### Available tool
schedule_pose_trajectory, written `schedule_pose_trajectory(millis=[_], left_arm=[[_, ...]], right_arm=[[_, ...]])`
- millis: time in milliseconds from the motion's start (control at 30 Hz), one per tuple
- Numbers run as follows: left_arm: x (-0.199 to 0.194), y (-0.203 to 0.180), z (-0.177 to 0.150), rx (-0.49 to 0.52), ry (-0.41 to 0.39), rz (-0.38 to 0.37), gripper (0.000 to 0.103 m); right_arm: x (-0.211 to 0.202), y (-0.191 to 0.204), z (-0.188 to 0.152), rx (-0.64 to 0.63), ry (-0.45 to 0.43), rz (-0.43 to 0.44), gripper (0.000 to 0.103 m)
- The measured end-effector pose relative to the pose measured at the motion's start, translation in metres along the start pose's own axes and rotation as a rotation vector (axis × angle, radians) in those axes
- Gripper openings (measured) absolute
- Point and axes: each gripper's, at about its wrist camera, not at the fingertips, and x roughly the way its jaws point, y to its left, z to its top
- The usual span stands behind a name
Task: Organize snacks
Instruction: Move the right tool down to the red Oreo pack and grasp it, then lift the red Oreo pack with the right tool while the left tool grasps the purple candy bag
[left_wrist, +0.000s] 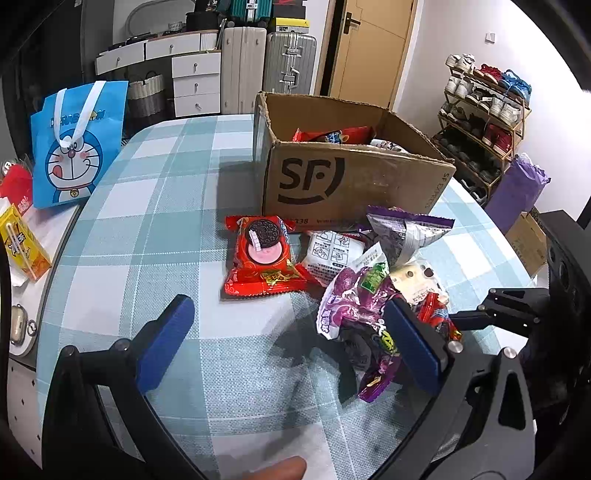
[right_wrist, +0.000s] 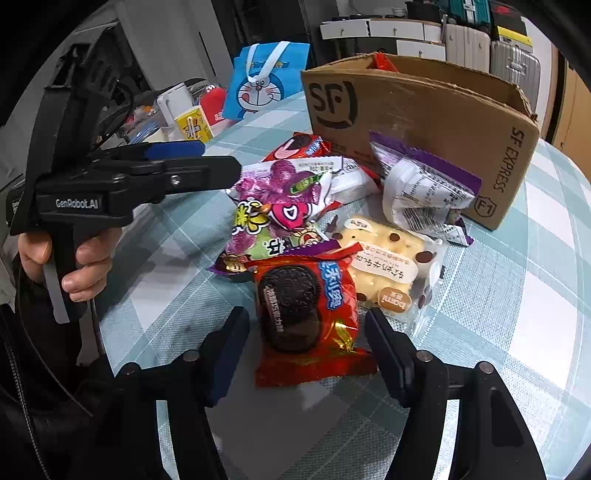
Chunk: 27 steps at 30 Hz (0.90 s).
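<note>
A: Right gripper (right_wrist: 306, 339): fingers either side of the near Oreo pack (right_wrist: 308, 317), gaps visible both sides, pads not pressing. Released. Pack lies flat on the table (right_wrist: 517, 295), front of the snack pile.

B: Left gripper (left_wrist: 291, 339): spread wide, nothing between. Purple bag (left_wrist: 354, 314) just beside its right finger; whether touching, cannot tell.

A: Right view alone shows the hand (right_wrist: 74, 258) on the left tool.

B: Left view alone shows inside the box (left_wrist: 351, 177): snacks already there. Second Oreo pack (left_wrist: 264, 258) before it.

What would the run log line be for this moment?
right gripper: open around Oreo pack | left gripper: open, empty | box: behind
</note>
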Motion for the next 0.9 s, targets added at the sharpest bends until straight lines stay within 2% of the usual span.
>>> schedule_pose_trajectory(millis=[67, 267, 467, 667, 900], left_arm=[[0.000, 0.000, 0.000, 0.000, 0.000, 0.000, 0.102], [0.000, 0.003, 0.000, -0.006, -0.002, -0.001, 0.102], [-0.001, 0.007, 0.001, -0.020, -0.002, -0.009, 0.102], [0.006, 0.001, -0.001, -0.008, 0.026, -0.049, 0.102], [0.017, -0.011, -0.005, -0.008, 0.042, -0.111, 0.102]], right_arm=[[0.001, 0.002, 0.001, -0.011, 0.001, -0.001, 0.055], [-0.007, 0.007, 0.001, -0.047, -0.021, -0.011, 0.045], [-0.033, 0.000, 0.002, -0.053, -0.094, -0.033, 0.044], [-0.068, -0.020, 0.008, 0.032, -0.256, -0.084, 0.044], [-0.077, -0.033, 0.010, 0.106, -0.336, -0.103, 0.044]])
